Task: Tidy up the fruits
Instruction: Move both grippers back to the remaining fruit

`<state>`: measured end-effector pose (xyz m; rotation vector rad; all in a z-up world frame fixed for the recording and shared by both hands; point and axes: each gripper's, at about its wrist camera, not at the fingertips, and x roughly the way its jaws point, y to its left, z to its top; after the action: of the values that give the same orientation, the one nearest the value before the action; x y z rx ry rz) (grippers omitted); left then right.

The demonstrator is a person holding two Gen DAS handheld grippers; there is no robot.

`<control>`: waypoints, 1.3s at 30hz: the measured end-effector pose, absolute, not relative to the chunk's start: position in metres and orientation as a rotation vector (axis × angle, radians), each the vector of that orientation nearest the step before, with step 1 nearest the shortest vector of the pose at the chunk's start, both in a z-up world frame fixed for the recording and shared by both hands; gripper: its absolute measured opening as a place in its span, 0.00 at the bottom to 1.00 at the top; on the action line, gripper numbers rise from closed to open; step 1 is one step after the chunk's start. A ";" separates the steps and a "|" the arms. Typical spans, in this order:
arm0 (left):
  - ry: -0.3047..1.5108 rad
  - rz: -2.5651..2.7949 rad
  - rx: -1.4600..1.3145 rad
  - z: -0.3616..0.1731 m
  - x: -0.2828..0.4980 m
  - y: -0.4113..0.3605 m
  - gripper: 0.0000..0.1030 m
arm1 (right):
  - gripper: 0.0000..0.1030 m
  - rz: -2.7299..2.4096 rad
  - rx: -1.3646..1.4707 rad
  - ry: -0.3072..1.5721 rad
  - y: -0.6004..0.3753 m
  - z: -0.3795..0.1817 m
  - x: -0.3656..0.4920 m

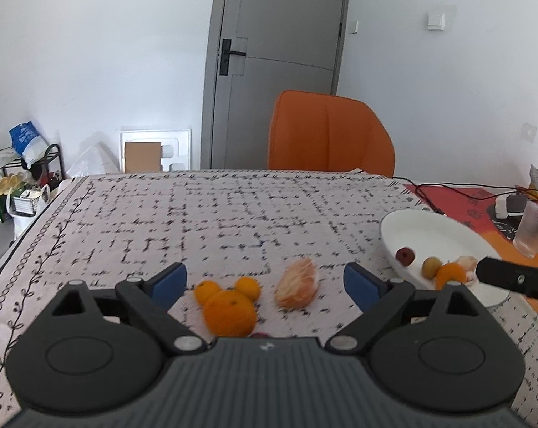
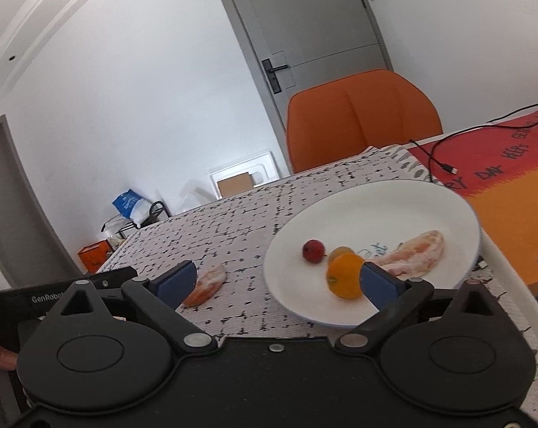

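Three oranges [image 1: 229, 303] and a peeled wedge [image 1: 298, 288] lie on the counter [image 1: 233, 214] between the spread pads of the left claw [image 1: 265, 281], low in the frame; nothing is gripped. At centre right, the right claw [image 2: 279, 280] also gapes empty, its right pad overlapping an orange [image 2: 344, 274] on the plate [image 2: 394, 196].

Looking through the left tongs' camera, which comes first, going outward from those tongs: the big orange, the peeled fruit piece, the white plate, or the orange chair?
1. Big orange, between the open left tongs, toward the left.
2. Peeled fruit piece, just beyond, right of centre.
3. White plate, far right.
4. Orange chair, behind the table.
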<state>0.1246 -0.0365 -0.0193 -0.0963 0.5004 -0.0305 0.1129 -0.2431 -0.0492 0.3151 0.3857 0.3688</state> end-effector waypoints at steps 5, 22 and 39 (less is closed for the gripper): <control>0.509 -0.023 -0.114 -0.024 0.117 -0.026 0.91 | 0.96 0.391 0.299 0.390 -0.233 -0.049 0.111; 0.528 0.032 -0.161 -0.033 0.097 0.014 0.91 | 0.91 0.508 0.240 0.444 -0.187 -0.047 0.112; 0.536 0.044 -0.239 -0.042 0.077 0.047 0.89 | 0.67 0.636 0.173 0.547 -0.130 -0.063 0.110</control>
<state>0.0771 0.0474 -0.0420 -0.2386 0.5363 0.0444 0.1100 -0.1302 -0.0628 0.1731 0.5466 0.6358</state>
